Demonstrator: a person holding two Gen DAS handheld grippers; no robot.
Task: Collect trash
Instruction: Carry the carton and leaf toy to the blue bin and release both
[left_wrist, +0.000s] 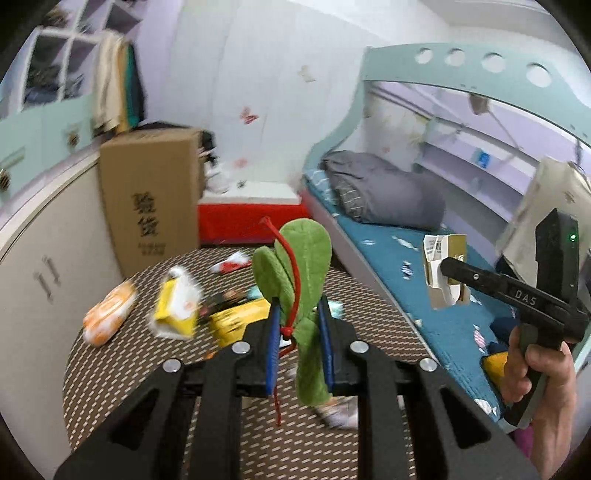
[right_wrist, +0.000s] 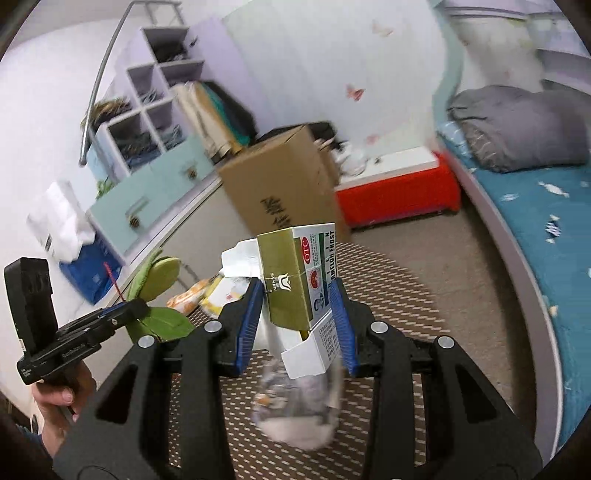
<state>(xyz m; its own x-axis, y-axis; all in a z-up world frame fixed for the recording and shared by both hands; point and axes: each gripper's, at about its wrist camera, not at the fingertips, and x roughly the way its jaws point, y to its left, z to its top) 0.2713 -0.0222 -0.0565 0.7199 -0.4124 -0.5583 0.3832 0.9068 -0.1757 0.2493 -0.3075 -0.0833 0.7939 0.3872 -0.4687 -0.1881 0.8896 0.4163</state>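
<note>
My left gripper is shut on a green plush leaf with a red cord, held above the round woven table. It also shows in the right wrist view. My right gripper is shut on an olive and white medicine box, also held above the table; the box shows in the left wrist view at the right. Wrappers lie on the table: an orange packet, a yellow and white packet, a yellow box, a red and white wrapper.
A crumpled clear wrapper lies on the table under the right gripper. A tall cardboard box and a red and white box stand behind the table. A bed with a blue sheet runs along the right. Cabinets are at the left.
</note>
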